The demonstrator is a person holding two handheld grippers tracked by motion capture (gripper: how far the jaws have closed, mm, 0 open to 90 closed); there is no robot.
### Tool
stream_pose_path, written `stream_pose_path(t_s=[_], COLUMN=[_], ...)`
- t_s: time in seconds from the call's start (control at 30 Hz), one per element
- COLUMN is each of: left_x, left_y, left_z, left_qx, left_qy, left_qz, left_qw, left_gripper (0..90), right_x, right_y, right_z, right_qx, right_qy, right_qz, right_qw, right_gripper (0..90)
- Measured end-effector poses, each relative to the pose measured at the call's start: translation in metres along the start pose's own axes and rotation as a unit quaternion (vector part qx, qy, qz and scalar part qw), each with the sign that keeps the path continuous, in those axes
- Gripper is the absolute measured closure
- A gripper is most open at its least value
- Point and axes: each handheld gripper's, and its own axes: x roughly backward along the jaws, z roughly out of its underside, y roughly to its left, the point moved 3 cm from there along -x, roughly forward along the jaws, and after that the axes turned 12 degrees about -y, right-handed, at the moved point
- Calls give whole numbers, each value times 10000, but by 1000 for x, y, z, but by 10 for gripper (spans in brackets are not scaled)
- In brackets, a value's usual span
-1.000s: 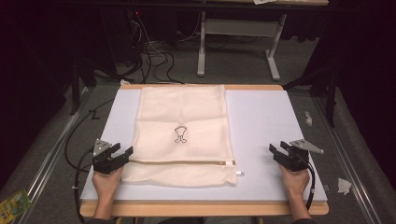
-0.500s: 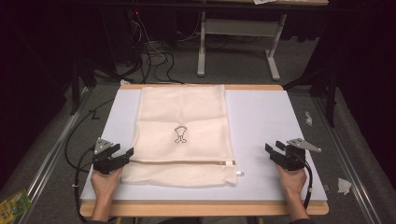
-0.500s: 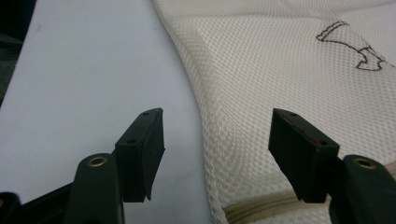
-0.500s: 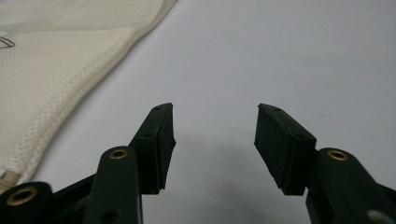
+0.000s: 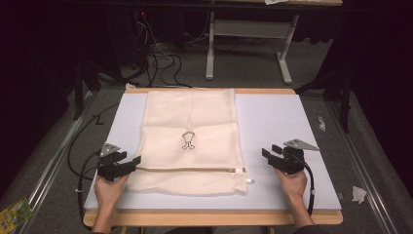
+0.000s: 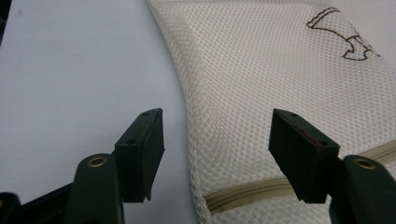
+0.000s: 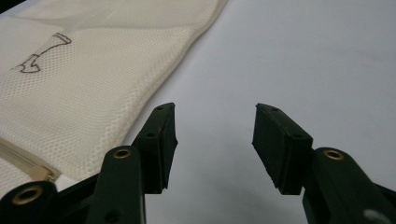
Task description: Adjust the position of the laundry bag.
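Mesh bag (image 5: 190,141) flat on the surface (image 5: 292,117)
My left hand-held gripper (image 5: 130,163) gapes astride the bag's edge; right hand-held gripper (image 5: 269,152), empty beside it, jaws just narrowing slightly

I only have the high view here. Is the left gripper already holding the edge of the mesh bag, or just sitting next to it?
Observer: Just next to it. In the left gripper view, the left gripper is open, astride the side edge of the mesh bag, its pads not pressing on it.
Operator: Where does the zipper sit from there?
Observer: The zipper starts just below and between the jaws, running toward the right-hand jaw.
Operator: And the right gripper?
Observer: The right gripper is open over bare table, with the bag's edge off to its left; its jaws have just been closing slightly, with nothing between them.
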Motion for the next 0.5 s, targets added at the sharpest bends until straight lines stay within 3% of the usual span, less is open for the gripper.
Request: stream_pose_path(t_s=[0.23,0.5], left_x=[-6,-12], left_y=[-1,-3], left_z=[-1,-3], left_qx=[54,91], left_qy=[181,363], left_qz=[-9,-33], left_qw=[9998,9993], left_gripper=[345,344], right_x=[-20,-36], right_y=[23,42], right_z=[-4,-7], right_qx=[172,210], right_qy=[328,610], right_qz=[-216,-428], right_qw=[9991,9970], right_gripper=[506,503])
